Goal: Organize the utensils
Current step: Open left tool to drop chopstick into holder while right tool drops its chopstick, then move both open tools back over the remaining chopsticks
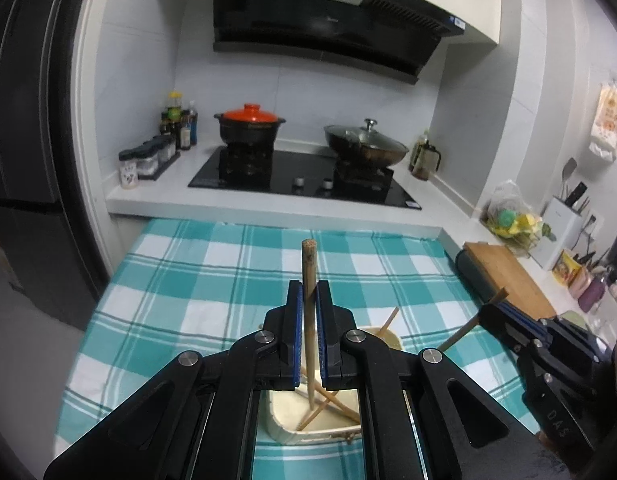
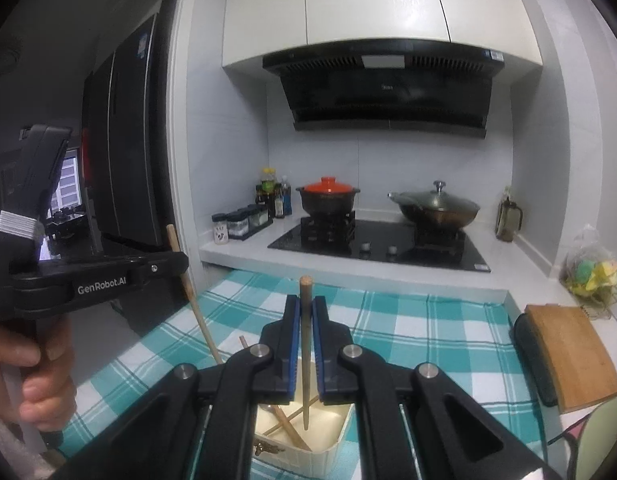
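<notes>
My left gripper (image 1: pixel 308 286) is shut on a wooden chopstick (image 1: pixel 308 264) that stands upright between its blue pads, lower end down in a cream box (image 1: pixel 286 420). My right gripper (image 2: pixel 305 300) is likewise shut on a second chopstick (image 2: pixel 305 292), whose tip hangs inside the same cream box (image 2: pixel 336 430). Several more chopsticks lie crossed in the box. The left wrist view catches the right gripper (image 1: pixel 494 308) at the right with its stick slanting out. In the right wrist view the left gripper (image 2: pixel 180 264) sits at the left, held by a hand (image 2: pixel 40 376).
The box rests on a teal checked cloth (image 1: pixel 212 264). Behind it is a black hob (image 1: pixel 304 178) with an orange-lidded pot (image 1: pixel 249 124) and a lidded wok (image 1: pixel 366 144). A wooden cutting board (image 1: pixel 508 276) lies to the right, spice jars (image 1: pixel 148 158) at the left, a dark fridge (image 2: pixel 120 140) beyond.
</notes>
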Motion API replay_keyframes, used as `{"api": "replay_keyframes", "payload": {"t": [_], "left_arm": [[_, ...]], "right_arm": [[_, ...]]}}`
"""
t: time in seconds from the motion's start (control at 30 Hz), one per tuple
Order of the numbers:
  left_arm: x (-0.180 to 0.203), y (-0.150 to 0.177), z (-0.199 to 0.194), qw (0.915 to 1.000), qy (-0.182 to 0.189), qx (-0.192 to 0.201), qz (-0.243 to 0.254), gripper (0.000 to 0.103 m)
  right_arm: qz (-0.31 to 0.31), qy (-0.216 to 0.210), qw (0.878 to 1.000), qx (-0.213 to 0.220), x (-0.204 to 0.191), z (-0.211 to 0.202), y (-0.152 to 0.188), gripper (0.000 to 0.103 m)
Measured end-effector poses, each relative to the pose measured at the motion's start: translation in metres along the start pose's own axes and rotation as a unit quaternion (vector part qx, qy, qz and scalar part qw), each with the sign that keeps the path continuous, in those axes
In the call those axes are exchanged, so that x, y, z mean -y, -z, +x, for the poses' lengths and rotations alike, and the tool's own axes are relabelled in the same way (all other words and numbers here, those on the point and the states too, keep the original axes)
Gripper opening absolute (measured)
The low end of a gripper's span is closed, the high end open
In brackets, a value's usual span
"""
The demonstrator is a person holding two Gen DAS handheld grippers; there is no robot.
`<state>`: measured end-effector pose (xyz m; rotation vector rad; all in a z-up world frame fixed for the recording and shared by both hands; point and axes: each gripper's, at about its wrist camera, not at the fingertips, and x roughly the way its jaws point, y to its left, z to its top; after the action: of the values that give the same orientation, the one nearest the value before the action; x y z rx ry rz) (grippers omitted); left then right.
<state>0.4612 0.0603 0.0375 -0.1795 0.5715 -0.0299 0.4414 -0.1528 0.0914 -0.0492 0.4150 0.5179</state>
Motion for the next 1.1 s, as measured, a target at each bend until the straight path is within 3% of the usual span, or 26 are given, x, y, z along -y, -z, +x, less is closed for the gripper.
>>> {"api": "replay_keyframes", "payload": {"t": [0.17, 0.33, 0.4, 0.5, 0.53, 0.67, 0.8, 0.9, 1.0, 1.1], "left_arm": [[-0.001, 0.015, 0.044, 0.9982, 0.008, -0.058, -0.006, 0.005], [-0.007, 0.022, 0.068, 0.9947, 0.002, -0.1, -0.024, 0.005], [-0.012, 0.023, 0.065, 0.9944, -0.002, -0.102, -0.029, 0.015], [-0.02, 0.029, 0.042, 0.9958, -0.007, -0.089, -0.02, 0.034], [-0.022, 0.034, 0.03, 0.9963, -0.008, -0.085, -0.009, 0.037], [-0.031, 0.07, -0.018, 0.9943, -0.023, -0.089, 0.054, 0.064], [-0.049, 0.127, -0.063, 0.9851, -0.042, -0.129, 0.106, 0.066], [-0.063, 0.18, -0.098, 0.9809, -0.051, -0.143, 0.122, 0.07], [-0.072, 0.242, -0.122, 0.9788, -0.066, -0.161, 0.108, 0.073], [-0.072, 0.286, -0.135, 0.977, -0.07, -0.187, 0.075, 0.073]], "right_arm": [[0.042, -0.039, 0.994, -0.094, 0.015, 0.056, 0.016, 0.006], [0.047, -0.04, 0.988, -0.14, 0.012, 0.094, 0.024, 0.008], [0.057, -0.042, 0.987, -0.148, 0.014, 0.104, 0.025, 0.008], [0.072, -0.026, 0.987, -0.139, 0.017, 0.105, 0.022, 0.032], [0.079, -0.024, 0.988, -0.129, 0.02, 0.1, 0.02, 0.036], [0.079, -0.027, 0.992, -0.095, 0.019, 0.055, 0.018, 0.037], [0.031, -0.026, 0.995, -0.091, 0.009, -0.012, 0.047, 0.047], [-0.002, 0.006, 0.993, -0.114, 0.006, -0.061, 0.09, 0.048], [-0.017, 0.07, 0.988, -0.139, 0.004, -0.101, 0.139, 0.048], [0.03, 0.102, 0.978, -0.177, 0.001, -0.13, 0.191, 0.048]]}}
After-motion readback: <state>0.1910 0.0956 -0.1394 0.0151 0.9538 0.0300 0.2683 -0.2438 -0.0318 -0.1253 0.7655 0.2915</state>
